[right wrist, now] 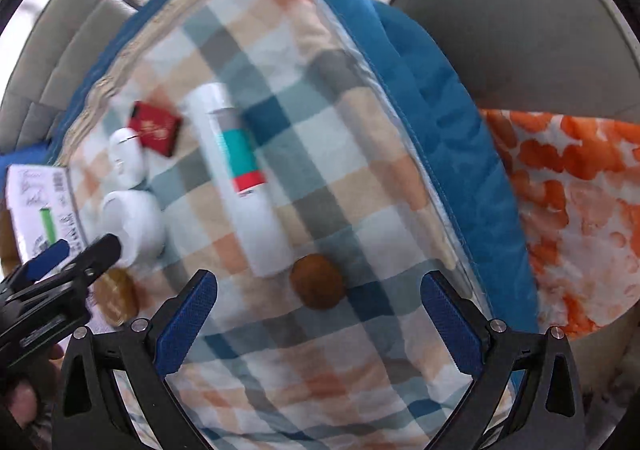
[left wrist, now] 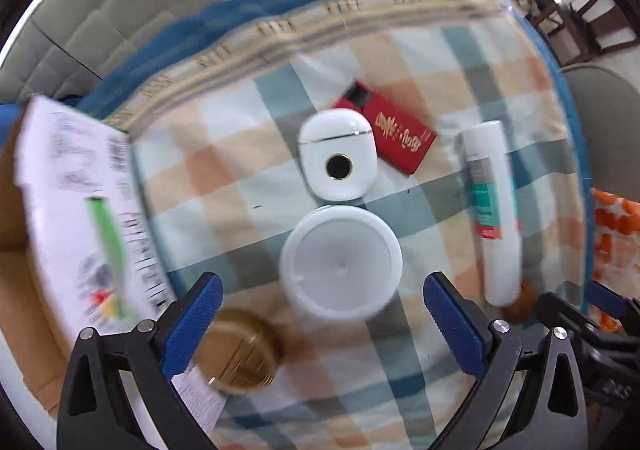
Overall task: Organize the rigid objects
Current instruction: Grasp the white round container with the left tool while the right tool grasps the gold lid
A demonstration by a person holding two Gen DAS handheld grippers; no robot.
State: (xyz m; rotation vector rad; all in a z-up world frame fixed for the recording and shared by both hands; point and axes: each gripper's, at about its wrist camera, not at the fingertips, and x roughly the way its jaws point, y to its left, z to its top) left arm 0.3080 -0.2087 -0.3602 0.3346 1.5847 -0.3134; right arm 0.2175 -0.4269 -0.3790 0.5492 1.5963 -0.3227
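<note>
Jaws on both tools are standing released and gripping nothing. The left gripper (left wrist: 322,324) is hovering over the white jar (left wrist: 341,264), which is sitting near the middle of the checked cloth (left wrist: 224,153), its round lid facing up between the blue pads. Just beyond it, touching or nearly so, a white earbud case (left wrist: 337,157) is lying against a red box (left wrist: 394,131). A gold tin (left wrist: 240,354) is resting by the left pad, close to the cloth's left edge, beside a cardboard box (left wrist: 16,234) with a white printed label (left wrist: 80,201).

The right gripper (right wrist: 318,324) is pointing at a small brown round object (right wrist: 318,281), just beside the foot of a white tube (right wrist: 240,177) lying lengthwise toward the right edge.

The jar is probably stiff, smooth plastic and light; squeezing across its straight sides below the lid should hold best. The tube may roll.

Gold lettering on the red box and print on the label and tube are too blurred for reading.
</note>
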